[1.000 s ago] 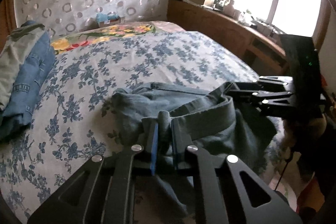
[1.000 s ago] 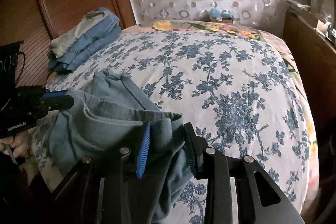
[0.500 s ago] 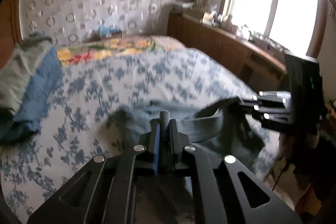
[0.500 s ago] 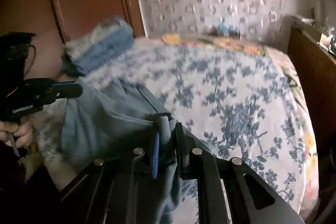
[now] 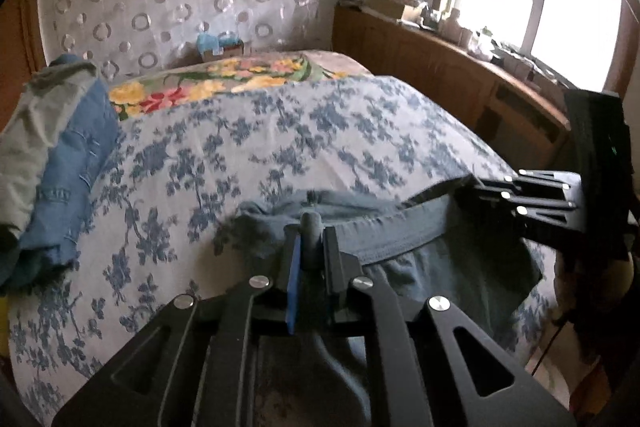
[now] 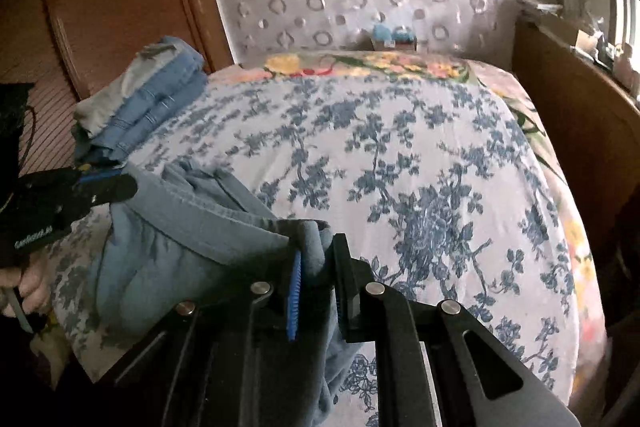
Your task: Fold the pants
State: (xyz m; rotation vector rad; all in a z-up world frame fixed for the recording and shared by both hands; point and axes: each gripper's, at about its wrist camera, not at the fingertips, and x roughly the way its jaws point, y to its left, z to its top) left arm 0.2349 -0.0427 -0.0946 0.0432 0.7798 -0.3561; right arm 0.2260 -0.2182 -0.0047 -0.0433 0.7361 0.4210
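Grey-blue pants (image 5: pixel 420 267) hang by their waistband over the near edge of the bed (image 5: pixel 320 131), stretched between my two grippers. My left gripper (image 5: pixel 310 227) pinches a bunched fold of the waistband; its jaws are opening slightly, but the cloth stays pressed between the pads. To its right, my right gripper (image 5: pixel 472 187) grips the other end of the band. In the right wrist view the right gripper (image 6: pixel 318 239) is shut on a roll of waistband, the pants (image 6: pixel 180 247) sag to the left, and the left gripper (image 6: pixel 128 185) holds their far corner.
A stack of folded clothes (image 5: pixel 60 155), denim under pale green, lies at the bed's left edge (image 6: pixel 152 95). A wooden cabinet (image 5: pixel 440 75) with clutter runs along the right under the window. A hand (image 6: pixel 28 291) holds the left gripper's handle.
My right gripper's jaws closed from a wide gap onto the waistband. Both grippers lifted briefly and came back down, and the band now stretches tauter between them.
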